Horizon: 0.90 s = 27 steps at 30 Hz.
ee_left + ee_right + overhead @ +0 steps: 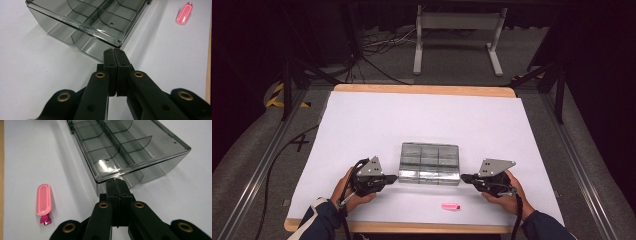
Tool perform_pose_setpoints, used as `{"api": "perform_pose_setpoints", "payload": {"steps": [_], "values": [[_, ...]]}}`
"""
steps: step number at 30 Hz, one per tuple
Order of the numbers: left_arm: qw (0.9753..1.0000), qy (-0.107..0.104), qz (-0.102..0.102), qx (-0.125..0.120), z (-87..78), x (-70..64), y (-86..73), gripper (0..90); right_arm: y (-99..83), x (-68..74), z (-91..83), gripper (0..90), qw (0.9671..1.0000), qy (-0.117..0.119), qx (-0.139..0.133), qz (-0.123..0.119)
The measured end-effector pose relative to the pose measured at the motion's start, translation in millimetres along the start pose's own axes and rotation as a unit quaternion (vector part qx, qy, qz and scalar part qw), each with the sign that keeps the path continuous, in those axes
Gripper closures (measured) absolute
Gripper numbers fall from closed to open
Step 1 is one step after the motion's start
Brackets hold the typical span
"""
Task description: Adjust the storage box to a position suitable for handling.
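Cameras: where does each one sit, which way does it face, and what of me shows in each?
High view: above the near table edge, facing forward and down on the clear divided box; forearms, hands, left gripper, right gripper.
Left gripper view: rides that gripper, along shut jaws toward a box corner.
Right gripper view: rides that gripper, shut jaws at the box's other corner.
Shared: both gripper views catch the pink capsule.

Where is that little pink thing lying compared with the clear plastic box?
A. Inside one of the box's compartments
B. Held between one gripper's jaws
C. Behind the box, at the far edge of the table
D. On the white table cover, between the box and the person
D: the pink thing lies on the white table cover, apart from the clear plastic box and on the person's side of it.
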<state>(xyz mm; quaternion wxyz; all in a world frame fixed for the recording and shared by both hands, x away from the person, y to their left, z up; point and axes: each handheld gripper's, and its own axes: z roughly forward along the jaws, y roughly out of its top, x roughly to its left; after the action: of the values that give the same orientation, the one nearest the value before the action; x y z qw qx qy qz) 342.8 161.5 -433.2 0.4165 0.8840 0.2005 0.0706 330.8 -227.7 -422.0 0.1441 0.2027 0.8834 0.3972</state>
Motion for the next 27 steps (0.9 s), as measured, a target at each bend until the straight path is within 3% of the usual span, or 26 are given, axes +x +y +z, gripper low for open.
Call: {"api": "perform_pose_setpoints", "payload": {"steps": [12, 15, 19, 22, 27], "values": [[1.0000, -0.004, -0.007, -0.006, 0.6, 2.7, 0.2, 89.1, 0.4, -0.7, -0.6, 90.0, 1.0000, 0.003, -0.007, -0.005], [1.0000, -0.001, -0.006, -0.002, 2.6, 3.7, 0.8, 90.0, 2.3, -0.8, -1.3, 90.0, 0.9997, 0.014, -0.018, -0.008], [1.0000, -0.001, -0.006, -0.002, 2.6, 4.3, 0.8, 88.9, 5.7, -0.5, -0.4, 90.0, 0.9998, 0.002, -0.018, -0.011], [1.0000, 0.007, -0.002, -0.006, 0.7, 4.4, 3.5, 82.7, 6.3, -1.7, -1.2, 90.0, 0.9997, 0.000, -0.023, -0.007], [0.9995, 0.031, 0.009, -0.007, 1.2, 5.8, 7.1, 80.4, 6.4, -3.5, -3.7, 90.0, 0.9994, 0.001, -0.035, 0.002]]}}
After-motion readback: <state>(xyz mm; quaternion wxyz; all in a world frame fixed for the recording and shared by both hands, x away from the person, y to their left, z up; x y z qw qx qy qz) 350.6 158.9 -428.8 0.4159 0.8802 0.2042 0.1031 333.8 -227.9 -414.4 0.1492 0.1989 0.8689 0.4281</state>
